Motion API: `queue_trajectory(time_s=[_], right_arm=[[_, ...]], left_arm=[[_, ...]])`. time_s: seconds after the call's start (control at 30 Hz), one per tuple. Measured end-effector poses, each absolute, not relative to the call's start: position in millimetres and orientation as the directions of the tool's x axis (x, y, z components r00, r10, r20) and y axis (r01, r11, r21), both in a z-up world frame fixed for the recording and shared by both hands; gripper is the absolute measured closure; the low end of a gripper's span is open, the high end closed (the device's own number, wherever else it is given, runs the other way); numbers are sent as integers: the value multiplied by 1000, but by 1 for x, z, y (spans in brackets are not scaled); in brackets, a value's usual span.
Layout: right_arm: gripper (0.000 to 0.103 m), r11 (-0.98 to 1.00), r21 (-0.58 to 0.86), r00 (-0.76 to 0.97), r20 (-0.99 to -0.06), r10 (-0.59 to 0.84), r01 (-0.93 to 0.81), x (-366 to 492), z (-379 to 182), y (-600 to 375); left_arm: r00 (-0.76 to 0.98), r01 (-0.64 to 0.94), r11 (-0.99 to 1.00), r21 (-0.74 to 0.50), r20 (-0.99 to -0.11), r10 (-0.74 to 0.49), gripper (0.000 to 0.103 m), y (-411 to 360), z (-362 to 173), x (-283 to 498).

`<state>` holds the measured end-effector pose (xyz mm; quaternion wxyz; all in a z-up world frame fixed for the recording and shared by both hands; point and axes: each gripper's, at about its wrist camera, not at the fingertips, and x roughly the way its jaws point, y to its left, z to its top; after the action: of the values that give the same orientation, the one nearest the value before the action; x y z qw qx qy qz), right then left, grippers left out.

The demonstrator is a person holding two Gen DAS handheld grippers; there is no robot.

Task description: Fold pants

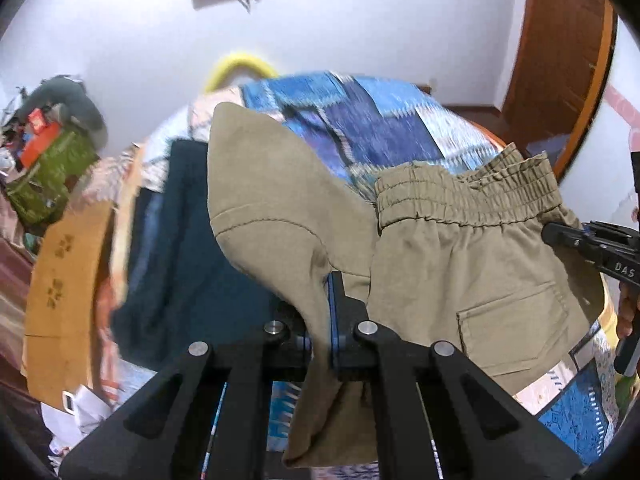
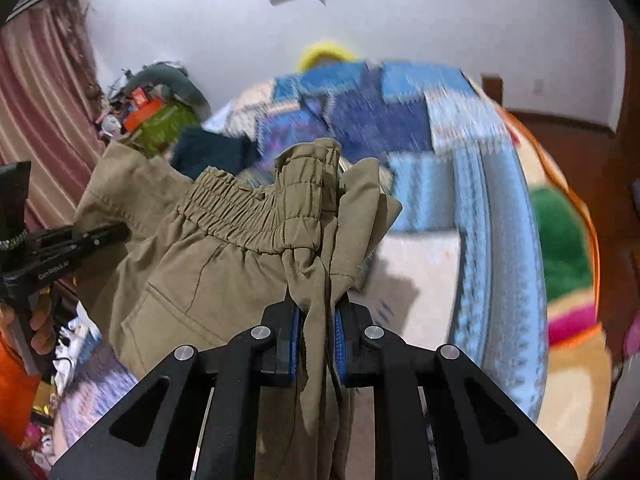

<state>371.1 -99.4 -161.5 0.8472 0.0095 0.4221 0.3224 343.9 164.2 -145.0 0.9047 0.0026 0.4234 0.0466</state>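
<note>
Two grippers, one in each of my hands, hold a pair of khaki pants [image 1: 460, 280] up in the air above a bed [image 1: 360, 120] covered with a blue patchwork blanket.

My left gripper [image 1: 330, 320] has its jaws narrowed tightly onto a pinch of the khaki cloth at the end of a leg, where a stitched hem curves away above the fingers. My right gripper [image 2: 318, 320] has its jaws pressed just as narrowly onto a bunched fold of cloth below the elastic waistband [image 2: 248, 216], which stands gathered and crumpled above the fingers. In the left wrist view the right gripper shows at the right edge, its tips against the cloth just under the waistband. A back pocket [image 1: 516, 320] faces that camera.

The pants hang slack between the two grips, over the near part of the bed, and I cannot tell whether any of them touches the blanket. A dark teal garment [image 1: 192, 248] lies on the bed toward its left edge, behind the raised leg.

I judge the task to be at an early stage: the pants are gripped and lifted, but I see no flat, finished fold. Bringing the halves together, laying them down on the bed and smoothing them appears to be left.
</note>
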Motion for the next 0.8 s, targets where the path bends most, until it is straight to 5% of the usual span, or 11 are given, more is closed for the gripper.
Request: queue_trajectory(time_s=[0.43,0.8], right_arm=[[91,726,225,475,-624,620,-650,398,-114,18],[91,714,306,376,-685,625,-630,416,-178,97]], left_arm=[[689,-253,967,39,-694,208,96,279,-102,347],[570,-360,932,-35,-799,190,97,367,-188,369]])
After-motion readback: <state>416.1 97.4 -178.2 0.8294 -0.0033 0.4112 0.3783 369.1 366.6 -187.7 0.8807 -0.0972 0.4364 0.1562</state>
